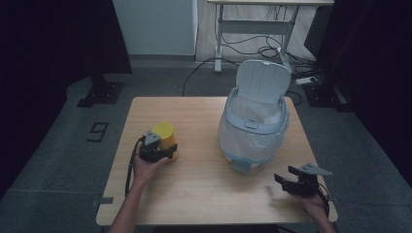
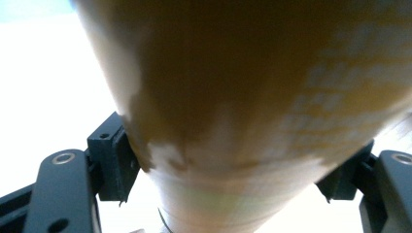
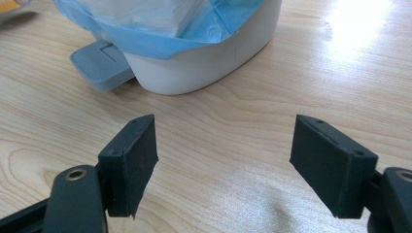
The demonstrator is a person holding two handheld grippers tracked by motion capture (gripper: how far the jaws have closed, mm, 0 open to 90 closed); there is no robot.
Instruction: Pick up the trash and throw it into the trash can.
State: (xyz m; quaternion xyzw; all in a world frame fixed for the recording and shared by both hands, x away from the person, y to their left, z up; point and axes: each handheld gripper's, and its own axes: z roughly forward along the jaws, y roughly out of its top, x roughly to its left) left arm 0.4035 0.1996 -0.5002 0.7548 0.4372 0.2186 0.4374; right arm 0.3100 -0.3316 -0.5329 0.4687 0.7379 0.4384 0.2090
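Yellow stood out on the wooden table (image 1: 204, 184): one cup (image 1: 163, 135), upside down near the left side, with the left gripper (image 1: 165, 154) clamped around it, a black jaw pressed against each side in the left gripper view. One white pedal bin (image 1: 252, 131) sat toward the right of the table, its lid raised and a pale blue bag (image 3: 160, 41) folded over its rim; its grey pedal (image 3: 99, 63) pointed toward the person. The right gripper (image 3: 223, 160) hung low over bare wood in front of the bin, its jaws spread wide with nothing between them. Cup and bin were well apart, with open tabletop between them.
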